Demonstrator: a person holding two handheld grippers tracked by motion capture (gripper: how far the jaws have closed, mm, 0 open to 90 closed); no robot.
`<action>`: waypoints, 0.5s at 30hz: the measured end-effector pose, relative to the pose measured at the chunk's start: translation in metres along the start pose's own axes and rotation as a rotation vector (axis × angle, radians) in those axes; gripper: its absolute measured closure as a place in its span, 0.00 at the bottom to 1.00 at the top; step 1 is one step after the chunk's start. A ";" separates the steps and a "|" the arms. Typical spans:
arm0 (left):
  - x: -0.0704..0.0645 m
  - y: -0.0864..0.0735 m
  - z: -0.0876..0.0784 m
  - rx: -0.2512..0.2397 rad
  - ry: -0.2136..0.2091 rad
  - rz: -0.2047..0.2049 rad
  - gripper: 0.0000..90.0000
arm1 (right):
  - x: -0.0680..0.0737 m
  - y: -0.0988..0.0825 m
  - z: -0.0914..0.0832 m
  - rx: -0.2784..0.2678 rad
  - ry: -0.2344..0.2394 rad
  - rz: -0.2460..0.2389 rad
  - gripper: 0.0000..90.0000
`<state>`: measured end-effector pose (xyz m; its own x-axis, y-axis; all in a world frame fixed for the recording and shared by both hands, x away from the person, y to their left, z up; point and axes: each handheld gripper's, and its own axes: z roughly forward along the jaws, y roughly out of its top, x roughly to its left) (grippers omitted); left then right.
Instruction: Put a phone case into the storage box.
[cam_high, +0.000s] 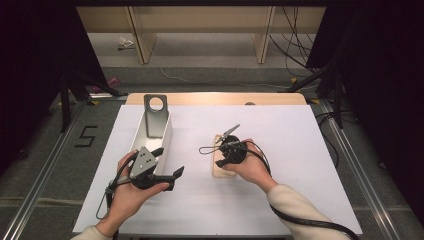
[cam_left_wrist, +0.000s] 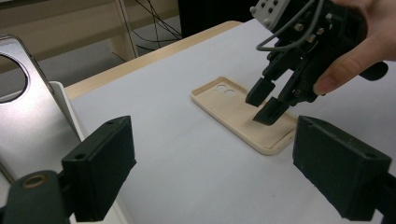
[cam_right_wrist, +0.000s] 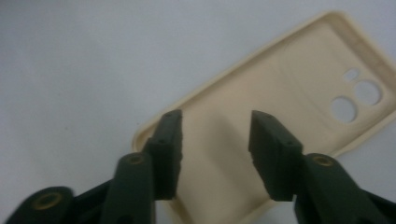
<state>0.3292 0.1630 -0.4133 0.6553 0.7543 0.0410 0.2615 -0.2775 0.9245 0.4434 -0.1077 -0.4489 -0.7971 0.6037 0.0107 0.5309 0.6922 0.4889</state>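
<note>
A cream phone case (cam_high: 223, 170) (cam_left_wrist: 233, 109) (cam_right_wrist: 299, 84) lies hollow side up on the white sheet, its camera holes at the far end. My right gripper (cam_high: 225, 159) (cam_left_wrist: 264, 102) (cam_right_wrist: 215, 123) points down over the near end of the case. Its jaws stand apart, with only the case's inner floor seen between them and neither pad pressing on it. To the left my left gripper (cam_high: 170, 161) (cam_left_wrist: 212, 144) hovers level above the sheet, open wide with nothing between its jaws. It faces the case from beside a white box.
A long white box (cam_high: 167, 135) stands at the left with a silver phone (cam_high: 155, 117) (cam_left_wrist: 23, 121) leaning up in it, camera ring on top. The white sheet (cam_high: 300, 150) covers a wooden table whose far edge (cam_high: 215, 98) shows. Cables lie on the floor beyond.
</note>
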 end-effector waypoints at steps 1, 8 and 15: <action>0.000 0.000 0.000 -0.001 -0.001 -0.001 0.14 | 0.000 0.000 -0.003 0.001 -0.011 -0.045 0.52; 0.000 0.000 0.001 -0.001 -0.004 -0.002 0.13 | 0.002 -0.008 -0.021 0.046 -0.052 -0.298 0.35; 0.000 0.000 0.000 -0.001 -0.004 -0.002 0.13 | 0.005 -0.011 -0.023 0.117 -0.020 -0.366 0.27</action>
<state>0.3293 0.1626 -0.4134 0.6571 0.7528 0.0375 0.2623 -0.2751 0.9249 0.4272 -0.1210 -0.4342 -0.9350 0.3149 -0.1635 0.2421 0.9031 0.3548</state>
